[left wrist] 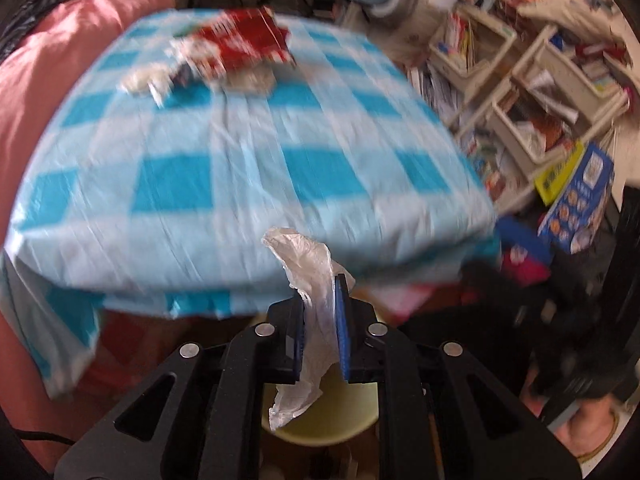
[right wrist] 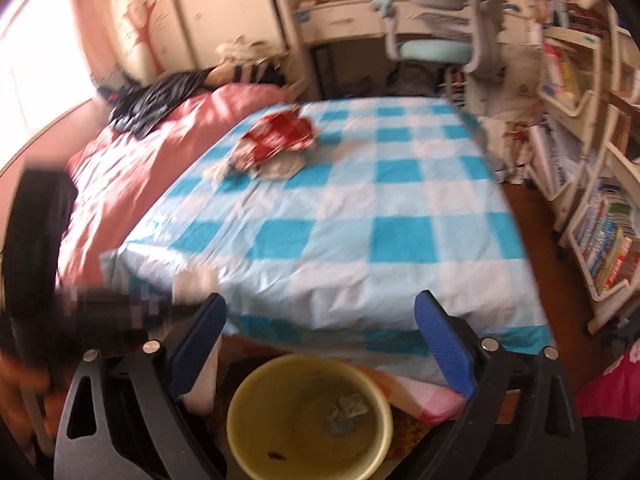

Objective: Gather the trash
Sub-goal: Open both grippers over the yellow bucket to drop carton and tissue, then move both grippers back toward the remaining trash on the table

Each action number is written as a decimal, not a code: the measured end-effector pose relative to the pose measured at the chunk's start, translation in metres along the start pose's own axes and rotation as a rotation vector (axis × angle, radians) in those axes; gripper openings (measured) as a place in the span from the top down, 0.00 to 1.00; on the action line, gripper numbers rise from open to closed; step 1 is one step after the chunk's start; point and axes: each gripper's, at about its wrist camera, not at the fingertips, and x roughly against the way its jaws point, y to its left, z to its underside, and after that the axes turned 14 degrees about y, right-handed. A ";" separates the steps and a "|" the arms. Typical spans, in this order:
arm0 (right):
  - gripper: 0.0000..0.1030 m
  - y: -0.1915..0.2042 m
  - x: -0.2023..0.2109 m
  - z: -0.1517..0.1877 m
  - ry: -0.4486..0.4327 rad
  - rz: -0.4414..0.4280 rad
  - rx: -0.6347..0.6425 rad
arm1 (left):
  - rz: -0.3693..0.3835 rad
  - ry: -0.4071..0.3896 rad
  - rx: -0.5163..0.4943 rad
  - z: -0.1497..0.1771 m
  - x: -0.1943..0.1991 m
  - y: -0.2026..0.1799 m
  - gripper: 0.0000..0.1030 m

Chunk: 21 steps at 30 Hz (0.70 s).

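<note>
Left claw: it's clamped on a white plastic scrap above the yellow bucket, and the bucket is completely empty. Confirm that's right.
Not quite. The left claw is clamped on the white plastic scrap above the yellow bucket, but the bucket is not empty: the right wrist view shows a crumpled piece of trash already lying inside it.

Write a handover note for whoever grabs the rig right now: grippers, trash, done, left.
Left gripper: shut on a crumpled white plastic scrap, held above the round yellow plastic bin.
Right gripper: open, empty, over the same bin.
Done: one crumpled silvery wrapper lies in the bin.
Left: drop the white scrap in, then fetch the pile on the blue-and-white checked bedcover: a red-and-white wrapper with whitish crumpled paper under it.
</note>
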 end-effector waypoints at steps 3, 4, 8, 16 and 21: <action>0.08 -0.008 0.004 0.000 -0.022 0.026 -0.040 | -0.072 0.033 0.000 0.010 -0.010 -0.006 0.52; 0.08 -0.009 0.006 0.001 -0.027 0.033 -0.048 | -0.090 0.020 0.007 0.012 -0.009 -0.006 0.48; 0.07 -0.006 0.006 0.003 -0.036 0.069 -0.040 | -0.141 -0.067 0.064 0.014 0.006 0.003 0.36; 0.07 0.001 0.004 0.008 -0.007 0.199 -0.004 | -0.168 -0.227 0.223 0.015 0.035 0.031 0.27; 0.07 0.027 0.026 0.012 -0.098 0.239 0.073 | -0.167 -0.305 0.313 0.019 0.047 0.045 0.23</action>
